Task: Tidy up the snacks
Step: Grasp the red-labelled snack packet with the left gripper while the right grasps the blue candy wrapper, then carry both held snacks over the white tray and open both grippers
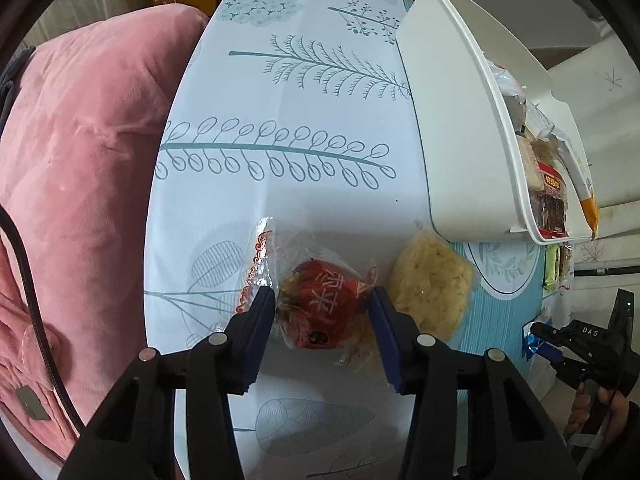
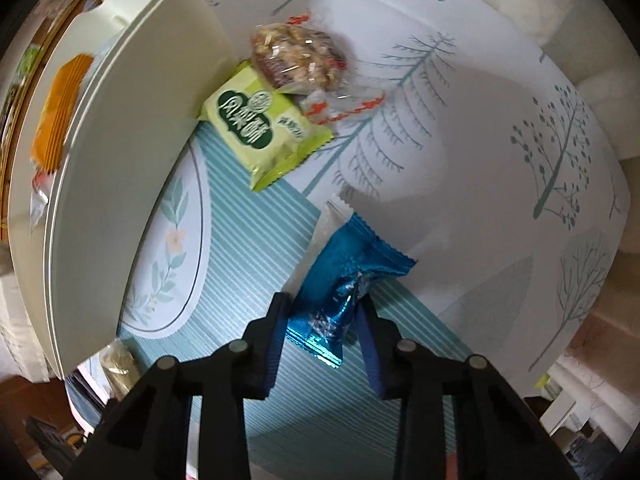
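Note:
My left gripper [image 1: 323, 300] is shut on a red snack in clear wrap [image 1: 324, 308], its fingers pressing both sides. A pale yellow crispy cake [image 1: 430, 282] lies on the table just right of it. My right gripper [image 2: 325, 308] is shut on a blue foil snack packet [image 2: 346, 276], held above the table; the right gripper also shows in the left wrist view [image 1: 560, 344]. A green packet [image 2: 264, 132] and a nut bar in clear wrap [image 2: 300, 56] lie beside the white bin [image 2: 120, 184]. The white bin [image 1: 456, 128] holds several snacks [image 1: 552, 196].
A pink cushion [image 1: 80, 184] lies left of the table. The tablecloth [image 1: 280, 100] has tree prints and a striped teal mat [image 2: 248, 240] near the bin. An orange packet [image 2: 60, 116] sits inside the bin. Wooden furniture stands at the back.

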